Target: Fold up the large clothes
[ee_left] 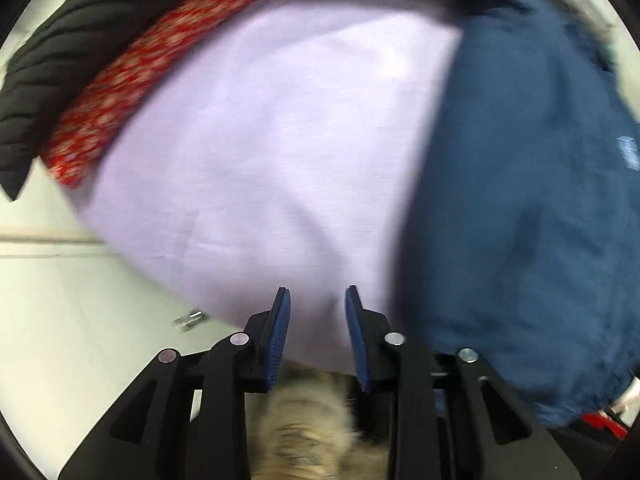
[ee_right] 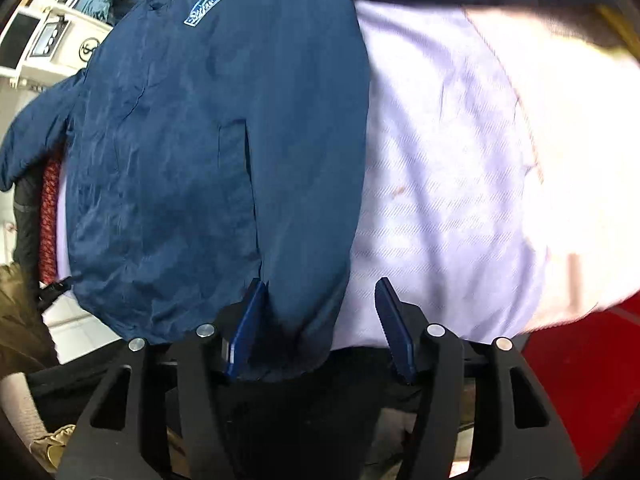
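The left claw (ee_left: 317, 334) has its two blue pads apart, and nothing is pinched between them. It sits at the near edge of a light purple cloth (ee_left: 260, 168). A blue jacket (ee_left: 528, 200) lies over the cloth's right side. The right claw (ee_right: 320, 328) is wide open. The jacket's bottom edge (ee_right: 304, 344) hangs in the gap beside its left pad, not squeezed. A red patterned cloth (ee_left: 132, 92) and a black coat (ee_left: 76, 40) lie past the purple cloth.

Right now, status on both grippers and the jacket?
Left gripper open, over lilac garment. Right gripper open, blue jacket hem between fingers, unclamped. Nothing blocking.
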